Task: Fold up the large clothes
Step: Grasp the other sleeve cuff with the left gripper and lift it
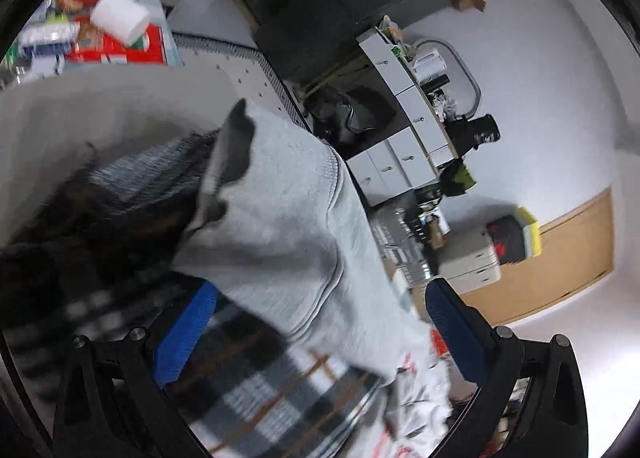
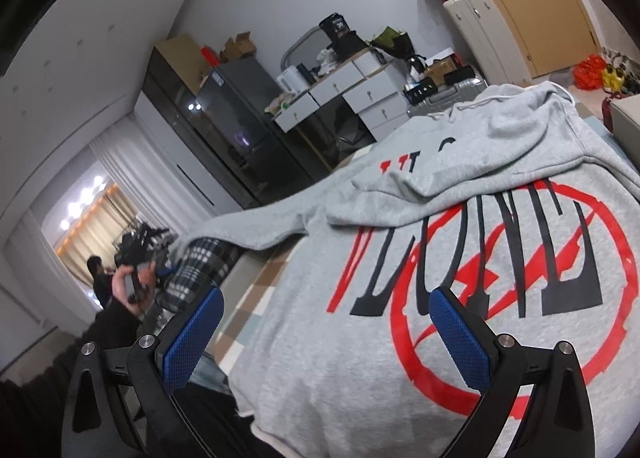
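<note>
A grey hoodie (image 2: 400, 338) with a red circle and black letters lies spread out, its hood (image 2: 520, 129) folded down over the print. One sleeve (image 2: 256, 225) stretches left over a black-and-white plaid cloth (image 2: 204, 262). My right gripper (image 2: 324, 334) is open just above the hoodie's body. In the left wrist view, the sleeve (image 1: 288, 225) with its dark cuff opening runs across the plaid cloth (image 1: 272, 386). My left gripper (image 1: 316, 330) is open with the sleeve between its blue fingers (image 1: 184, 334). The left gripper also shows in the right wrist view (image 2: 140, 254), held in a hand.
A white drawer desk (image 2: 340, 93) with clutter, a dark cabinet (image 2: 224, 129) and a silver suitcase (image 2: 448, 93) stand behind. A wooden door (image 2: 540, 5) is at right. A toilet roll (image 1: 120, 17) and red packages (image 1: 120, 45) lie at the far left.
</note>
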Demonstrator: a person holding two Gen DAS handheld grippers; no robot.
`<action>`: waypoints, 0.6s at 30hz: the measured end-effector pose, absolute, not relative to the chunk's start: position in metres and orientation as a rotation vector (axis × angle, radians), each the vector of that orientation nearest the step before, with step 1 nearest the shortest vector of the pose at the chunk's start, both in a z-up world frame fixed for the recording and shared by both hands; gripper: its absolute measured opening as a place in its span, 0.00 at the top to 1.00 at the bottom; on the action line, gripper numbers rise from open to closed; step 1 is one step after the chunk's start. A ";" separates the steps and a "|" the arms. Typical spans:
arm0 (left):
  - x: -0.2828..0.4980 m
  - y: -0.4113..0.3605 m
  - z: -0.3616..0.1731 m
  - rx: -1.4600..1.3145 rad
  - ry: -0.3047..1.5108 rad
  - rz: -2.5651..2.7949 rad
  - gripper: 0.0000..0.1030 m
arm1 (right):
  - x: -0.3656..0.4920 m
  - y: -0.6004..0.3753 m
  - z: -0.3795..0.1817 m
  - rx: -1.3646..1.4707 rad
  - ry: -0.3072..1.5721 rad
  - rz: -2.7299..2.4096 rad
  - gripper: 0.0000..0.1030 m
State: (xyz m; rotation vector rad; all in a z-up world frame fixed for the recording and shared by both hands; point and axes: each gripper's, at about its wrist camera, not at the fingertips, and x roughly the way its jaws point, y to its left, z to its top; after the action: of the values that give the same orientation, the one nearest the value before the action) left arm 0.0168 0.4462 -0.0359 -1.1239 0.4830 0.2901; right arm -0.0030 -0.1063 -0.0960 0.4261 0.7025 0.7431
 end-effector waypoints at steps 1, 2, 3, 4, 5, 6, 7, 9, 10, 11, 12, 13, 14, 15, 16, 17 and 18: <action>0.023 0.446 -0.040 -1.149 0.485 0.274 0.01 | -0.003 -0.105 -0.097 0.421 0.707 0.741 0.00; 0.028 0.447 -0.041 -1.168 0.488 0.272 0.01 | -0.002 -0.104 -0.098 0.418 0.710 0.741 0.00; 0.026 0.453 -0.037 -1.183 0.476 0.272 0.01 | -0.002 -0.104 -0.099 0.418 0.712 0.742 0.00; 0.025 0.456 -0.035 -1.195 0.448 0.263 0.01 | -0.001 -0.104 -0.100 0.415 0.716 0.737 0.00; 0.023 0.457 -0.032 -1.197 0.422 0.247 0.01 | -0.001 -0.103 -0.100 0.413 0.720 0.734 0.00; 0.021 0.457 -0.027 -1.180 0.404 0.238 0.02 | 0.000 -0.103 -0.101 0.412 0.724 0.735 0.00; 0.018 0.458 -0.023 -1.152 0.386 0.234 0.06 | 0.000 -0.103 -0.102 0.410 0.726 0.733 0.00; 0.015 0.455 -0.012 -1.078 0.362 0.216 0.31 | 0.001 -0.102 -0.103 0.402 0.727 0.725 0.00; 0.015 0.454 -0.010 -1.047 0.363 0.203 0.38 | 0.001 -0.101 -0.104 0.398 0.734 0.726 0.00; 0.015 0.453 -0.010 -1.018 0.378 0.193 0.52 | 0.001 -0.101 -0.105 0.397 0.738 0.727 0.00; 0.015 0.455 -0.012 -1.001 0.393 0.191 0.64 | 0.001 -0.100 -0.105 0.396 0.743 0.728 0.00; 0.013 0.457 -0.016 -0.988 0.406 0.191 0.67 | 0.001 -0.100 -0.105 0.396 0.744 0.729 0.00; 0.013 0.458 -0.019 -0.981 0.417 0.208 0.67 | 0.000 -0.100 -0.104 0.396 0.742 0.731 0.00; 0.012 0.461 -0.022 -0.985 0.422 0.227 0.67 | -0.001 -0.100 -0.104 0.396 0.736 0.734 0.00; 0.011 0.465 -0.027 -1.007 0.421 0.249 0.67 | -0.002 -0.100 -0.103 0.393 0.730 0.735 0.00; 0.010 0.469 -0.031 -1.031 0.419 0.262 0.66 | -0.002 -0.100 -0.102 0.392 0.725 0.734 0.00; 0.010 0.474 -0.036 -1.066 0.427 0.280 0.59 | -0.003 -0.099 -0.102 0.394 0.725 0.734 0.00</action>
State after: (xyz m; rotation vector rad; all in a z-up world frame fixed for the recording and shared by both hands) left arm 0.0101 0.4738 -0.0364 -1.0661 0.4268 0.2804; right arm -0.0026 -0.0995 -0.1018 0.3940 0.7246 0.7339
